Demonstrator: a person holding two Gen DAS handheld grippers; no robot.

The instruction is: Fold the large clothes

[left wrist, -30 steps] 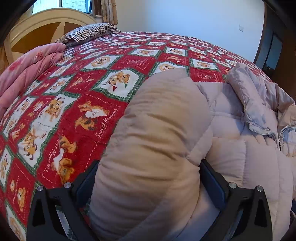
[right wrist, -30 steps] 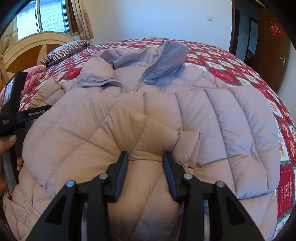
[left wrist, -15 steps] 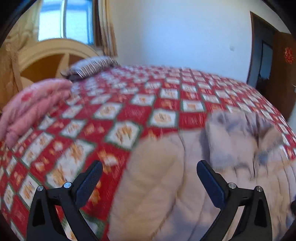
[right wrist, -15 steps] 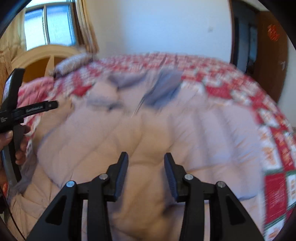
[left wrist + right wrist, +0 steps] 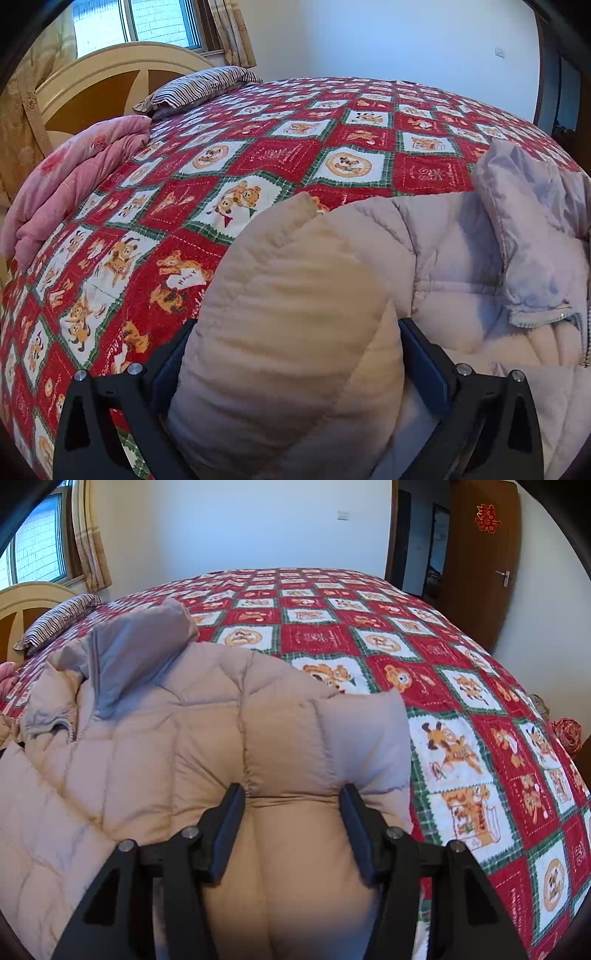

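Both grippers tilt down toward the bed, each with a bulge of the beige puffer jacket [image 5: 295, 332] between its jaws. The left gripper [image 5: 295, 354] stands wide, its pads pressed into a padded fold. The right gripper [image 5: 291, 827] is opening, with the jacket's quilted edge bulging between its fingers. Beyond the jaws the jacket's grey collar [image 5: 140, 653] lies rumpled; past it the red patchwork bedspread [image 5: 461, 701] stretches bare toward the wall.
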